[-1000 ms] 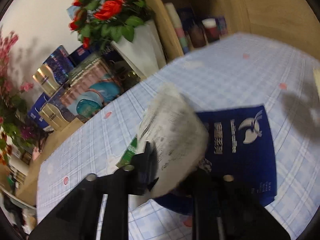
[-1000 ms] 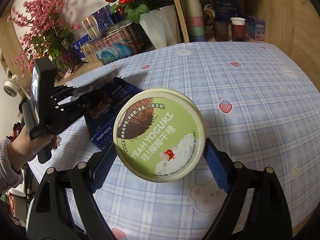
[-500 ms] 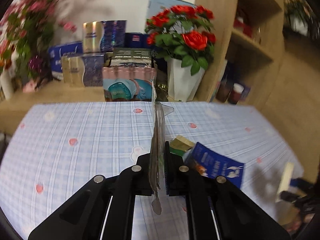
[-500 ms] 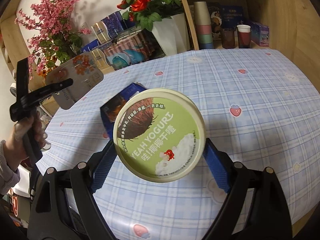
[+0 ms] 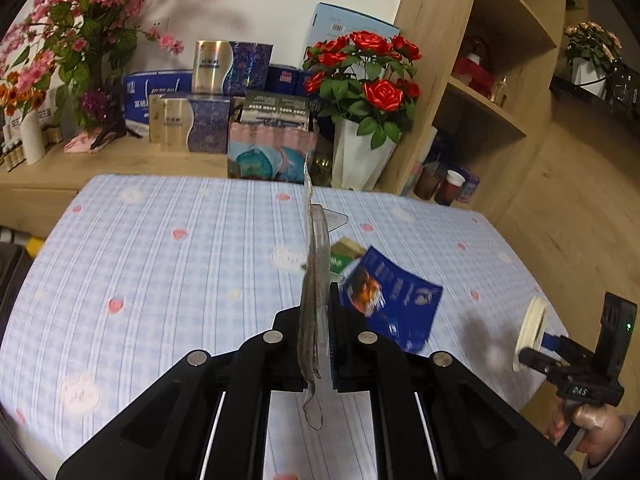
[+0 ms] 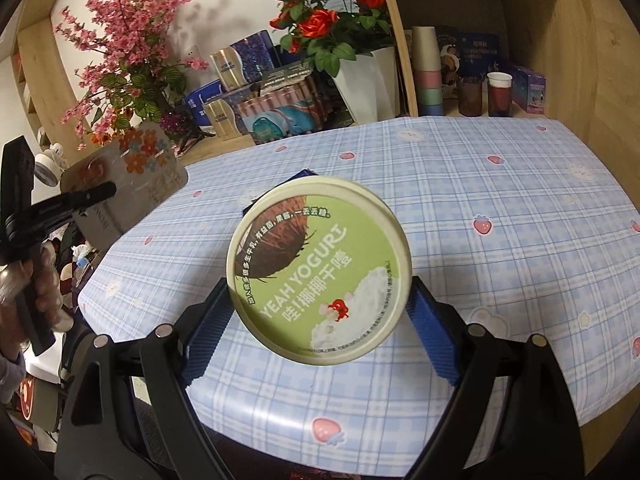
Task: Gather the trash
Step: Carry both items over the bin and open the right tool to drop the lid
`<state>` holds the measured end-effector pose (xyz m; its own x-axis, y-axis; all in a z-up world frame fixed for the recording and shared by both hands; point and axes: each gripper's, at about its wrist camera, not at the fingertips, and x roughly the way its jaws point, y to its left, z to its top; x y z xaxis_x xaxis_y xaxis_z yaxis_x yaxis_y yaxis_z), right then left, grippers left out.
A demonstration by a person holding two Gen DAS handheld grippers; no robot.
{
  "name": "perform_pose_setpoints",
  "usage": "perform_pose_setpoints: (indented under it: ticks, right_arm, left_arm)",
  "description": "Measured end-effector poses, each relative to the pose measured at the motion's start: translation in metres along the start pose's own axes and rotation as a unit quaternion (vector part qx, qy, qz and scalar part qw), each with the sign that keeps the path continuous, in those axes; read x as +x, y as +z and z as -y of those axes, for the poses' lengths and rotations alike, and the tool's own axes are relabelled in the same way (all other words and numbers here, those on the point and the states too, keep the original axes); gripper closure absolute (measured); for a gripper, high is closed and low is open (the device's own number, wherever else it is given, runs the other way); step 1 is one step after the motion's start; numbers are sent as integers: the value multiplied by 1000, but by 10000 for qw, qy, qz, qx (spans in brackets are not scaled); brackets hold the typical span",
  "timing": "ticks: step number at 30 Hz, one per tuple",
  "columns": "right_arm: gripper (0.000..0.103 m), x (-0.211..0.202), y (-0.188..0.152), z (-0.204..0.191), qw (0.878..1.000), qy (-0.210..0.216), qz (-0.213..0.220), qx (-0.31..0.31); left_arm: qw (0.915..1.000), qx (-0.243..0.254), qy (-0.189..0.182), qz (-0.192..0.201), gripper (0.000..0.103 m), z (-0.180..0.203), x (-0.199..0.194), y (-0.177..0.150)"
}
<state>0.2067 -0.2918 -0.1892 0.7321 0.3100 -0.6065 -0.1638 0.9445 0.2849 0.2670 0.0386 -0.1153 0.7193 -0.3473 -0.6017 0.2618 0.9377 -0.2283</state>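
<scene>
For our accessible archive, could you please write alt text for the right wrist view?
The right tool grips a round green yogurt lid above a blue checked tablecloth. At left, the left tool holds a flat silvery flowered wrapper.

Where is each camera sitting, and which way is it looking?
Left wrist: on the left gripper, facing the checked blue tablecloth; it pinches a flat silvery wrapper; the right gripper and a hand show.
Right wrist: on the right gripper, holding a round green yogurt lid; the left gripper shows.
Both share the red roses and a blue packet.
</scene>
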Motion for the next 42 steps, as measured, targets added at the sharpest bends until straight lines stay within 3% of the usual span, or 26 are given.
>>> perform_pose_setpoints:
  ticks: [9, 22, 33, 42]
  right_arm:
    - [18, -26, -16, -26, 9998, 49, 68, -185]
    - [18, -57, -62, -60, 9987, 148, -39, -487]
    - [17, -51, -109, -76, 9965, 302, -561, -549]
    - [10, -38, -119, -79, 9910, 612, -1123, -402]
  left_arm:
    - [9998, 210, -37, 26, 96, 13, -52, -30]
    - [9983, 303, -329, 380, 96, 39, -123, -72]
    - [9966, -47, -636, 528, 96, 56, -156, -119]
    - [9973, -130, -619, 364, 96, 57, -153, -138]
